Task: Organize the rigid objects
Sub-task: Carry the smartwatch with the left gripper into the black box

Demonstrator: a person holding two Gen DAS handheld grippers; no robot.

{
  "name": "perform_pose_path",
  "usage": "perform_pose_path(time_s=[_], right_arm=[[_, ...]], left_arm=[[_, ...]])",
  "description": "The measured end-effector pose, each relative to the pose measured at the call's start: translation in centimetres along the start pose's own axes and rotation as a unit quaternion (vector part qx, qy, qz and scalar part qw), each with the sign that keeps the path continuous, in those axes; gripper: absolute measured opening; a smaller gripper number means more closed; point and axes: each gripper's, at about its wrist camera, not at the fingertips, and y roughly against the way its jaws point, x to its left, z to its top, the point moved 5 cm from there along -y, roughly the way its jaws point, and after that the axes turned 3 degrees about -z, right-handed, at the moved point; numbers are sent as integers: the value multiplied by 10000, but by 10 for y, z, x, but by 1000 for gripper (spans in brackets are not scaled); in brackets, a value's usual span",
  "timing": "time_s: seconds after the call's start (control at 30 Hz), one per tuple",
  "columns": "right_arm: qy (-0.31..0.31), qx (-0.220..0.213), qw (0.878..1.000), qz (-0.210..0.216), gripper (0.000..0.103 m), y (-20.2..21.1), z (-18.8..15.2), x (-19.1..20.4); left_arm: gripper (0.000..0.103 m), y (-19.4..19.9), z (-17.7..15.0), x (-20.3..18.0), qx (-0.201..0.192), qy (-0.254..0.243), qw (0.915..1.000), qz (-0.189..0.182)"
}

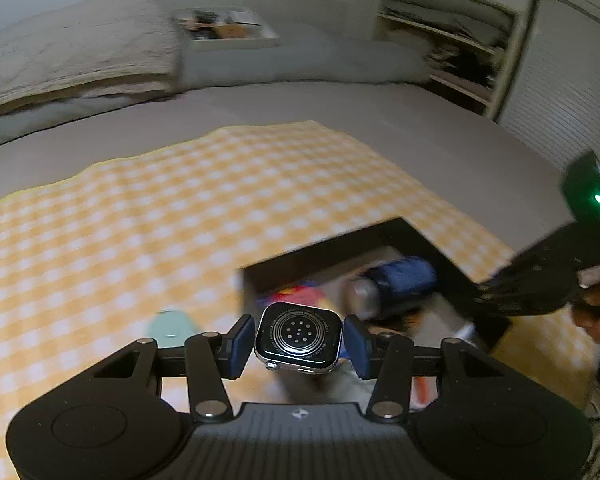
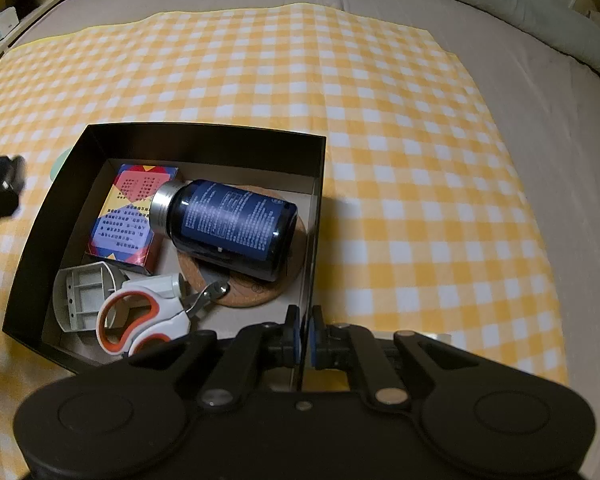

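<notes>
The smartwatch body (image 1: 299, 335), strapless, is a rounded silver square shown back side up: a dark glossy back with a ring of fine lettering around a cluster of small sensor dots, and a crown knob on the edge nearest the camera. It sits pinched between the blue pads (image 1: 240, 340) of the left gripper (image 1: 299, 338), held in the air just ahead of the claw, above the near left corner of the black box (image 1: 416, 236).

The left wrist view is blurred beyond the watch; it catches only a blue bottle (image 1: 400, 280) in the box, a pale green object (image 1: 172, 326) on the checked cloth (image 1: 140, 220) to the claw's left, and the right gripper as a dark shape at far right.

The right wrist view shows the box (image 2: 204, 130) contents sharply: the dark blue bottle (image 2: 228, 226) lying on a cork coaster (image 2: 252, 292), a colourful card box (image 2: 130, 218), white and orange scissors (image 2: 140, 322) and a grey plastic part (image 2: 82, 292). The right gripper (image 2: 305, 338) is clamped on the box's right wall at its near corner.
</notes>
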Motion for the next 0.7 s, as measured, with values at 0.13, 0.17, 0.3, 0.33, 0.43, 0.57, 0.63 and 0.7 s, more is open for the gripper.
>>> perform_pose_path(time_s=[0.13, 0.17, 0.3, 0.33, 0.43, 0.57, 0.63, 0.7], right_arm=[[-90, -82, 9999, 17, 4, 4, 1, -1], [-117, -121, 9999, 23, 4, 5, 2, -2], [-156, -166, 9997, 56, 4, 8, 3, -3], [-141, -168, 9997, 50, 4, 8, 3, -3], [-123, -177, 9998, 55, 4, 8, 3, -3], [-110, -184, 9997, 85, 4, 8, 3, -4], [-93, -186, 9997, 90, 4, 7, 3, -4], [-89, -188, 9997, 103, 4, 8, 2, -3]], left_arm=[[50, -18, 0, -29, 221, -225, 9994, -104], [50, -22, 1, -33, 255, -278, 9993, -78], [50, -35, 6, -37, 262, -426, 9986, 166], [50, -38, 8, -35, 256, -453, 9983, 252], [50, -47, 12, -27, 251, -446, 9976, 465], [51, -55, 18, -19, 185, -396, 9968, 662], [71, -57, 21, -17, 78, -400, 9965, 729], [86, -57, 22, -16, 59, -389, 9966, 728]])
